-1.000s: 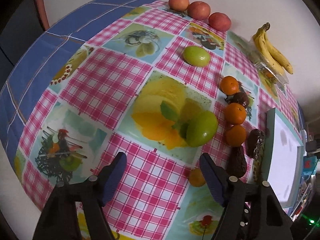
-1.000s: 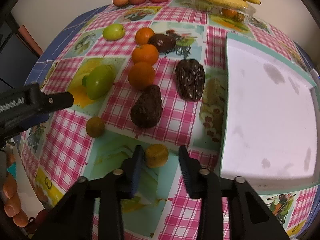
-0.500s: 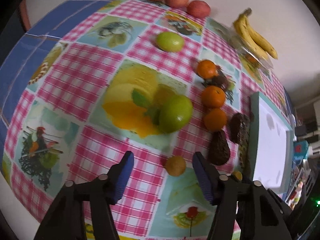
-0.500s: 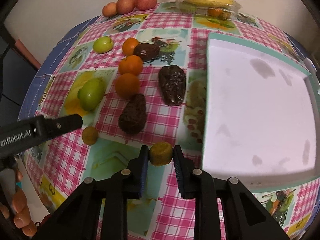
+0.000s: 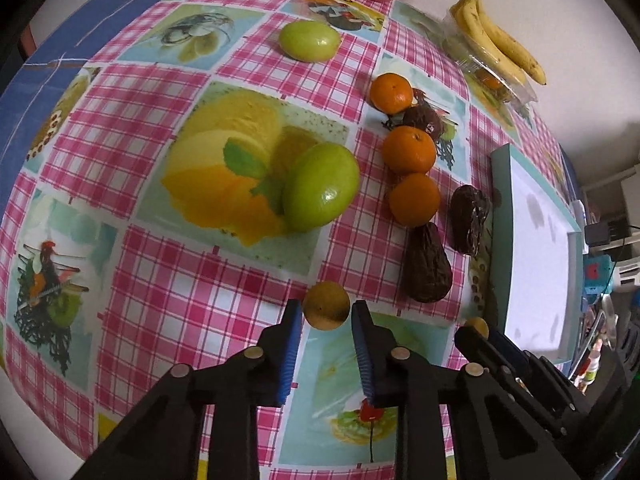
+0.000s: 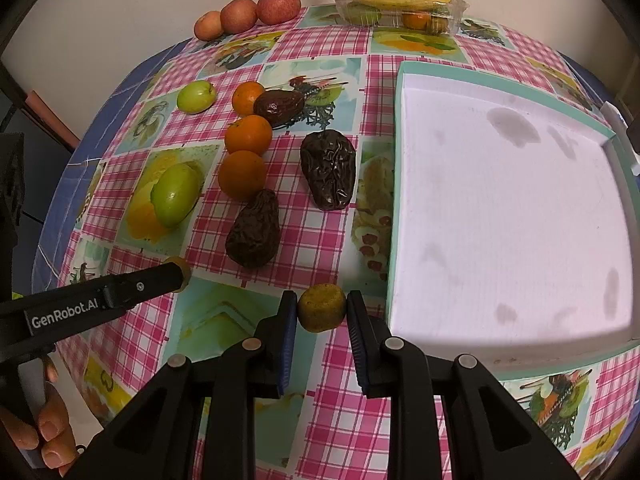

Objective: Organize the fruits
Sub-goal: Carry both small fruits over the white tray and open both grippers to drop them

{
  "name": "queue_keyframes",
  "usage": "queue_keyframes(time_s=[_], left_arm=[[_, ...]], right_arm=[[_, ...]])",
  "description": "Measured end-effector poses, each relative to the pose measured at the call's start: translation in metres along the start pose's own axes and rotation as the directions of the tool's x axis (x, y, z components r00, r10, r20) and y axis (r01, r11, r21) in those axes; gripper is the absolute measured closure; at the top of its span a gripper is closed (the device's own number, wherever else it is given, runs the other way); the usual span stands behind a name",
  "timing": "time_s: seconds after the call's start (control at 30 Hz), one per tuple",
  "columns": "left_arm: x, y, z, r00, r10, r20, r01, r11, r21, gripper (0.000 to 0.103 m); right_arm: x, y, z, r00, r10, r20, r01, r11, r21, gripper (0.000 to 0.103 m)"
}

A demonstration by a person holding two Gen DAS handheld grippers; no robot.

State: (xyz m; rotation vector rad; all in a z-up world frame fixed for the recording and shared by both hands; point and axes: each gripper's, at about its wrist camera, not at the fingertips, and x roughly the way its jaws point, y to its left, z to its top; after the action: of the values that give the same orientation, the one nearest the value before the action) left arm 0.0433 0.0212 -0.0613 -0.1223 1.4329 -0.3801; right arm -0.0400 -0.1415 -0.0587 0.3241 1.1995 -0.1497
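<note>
left hand-held gripper low, clasping yellow fruit | right hand-held gripper likewise

White lettering reading "GenRobot.AI" runs along the black side of the left hand-held gripper, seen from the right wrist camera as it reaches in over the table's checked pink cloth. No other writing can be read in either view: the cloth's picture panels carry drawings only, and the small devices on the shelf beyond the table are too blurred to make out.
</note>
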Motion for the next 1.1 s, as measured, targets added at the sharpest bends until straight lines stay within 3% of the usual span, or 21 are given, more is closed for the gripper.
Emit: queue_keyframes(time_s=[0.4, 0.63, 0.87, 0.97, 1.1], left_arm=[[-0.007, 0.011, 0.001, 0.999, 0.003, 0.032, -0.002, 0.999, -0.049, 0.079], [-0.032, 0.018, 0.004, 0.989, 0.003, 0.147, 0.009, 0.997, -0.078, 0.079], [-0.046, 0.002, 0.008, 0.981, -0.006, 0.193, 0.013, 0.999, -0.036, 0.079], [-0.043, -0.009, 0.011, 0.982, -0.009, 0.190, 0.011, 1.000, -0.013, 0.079], [-0.042, -0.029, 0.015, 0.981, -0.025, 0.193, 0.018, 0.999, 0.036, 0.079]], right_arm=[[-0.010, -0.003, 0.000, 0.999, 0.020, 0.032, -0.020, 1.000, 0.015, 0.077], [-0.037, -0.011, 0.008, 0.990, 0.010, 0.143, -0.018, 0.998, 0.058, 0.077], [-0.056, -0.047, 0.015, 0.972, -0.097, 0.215, 0.056, 0.980, 0.190, 0.077], [-0.058, -0.072, 0.017, 0.961, -0.172, 0.216, 0.108, 0.954, 0.279, 0.077], [-0.060, -0.106, 0.015, 0.955, -0.206, 0.212, 0.111, 0.915, 0.387, 0.077]])
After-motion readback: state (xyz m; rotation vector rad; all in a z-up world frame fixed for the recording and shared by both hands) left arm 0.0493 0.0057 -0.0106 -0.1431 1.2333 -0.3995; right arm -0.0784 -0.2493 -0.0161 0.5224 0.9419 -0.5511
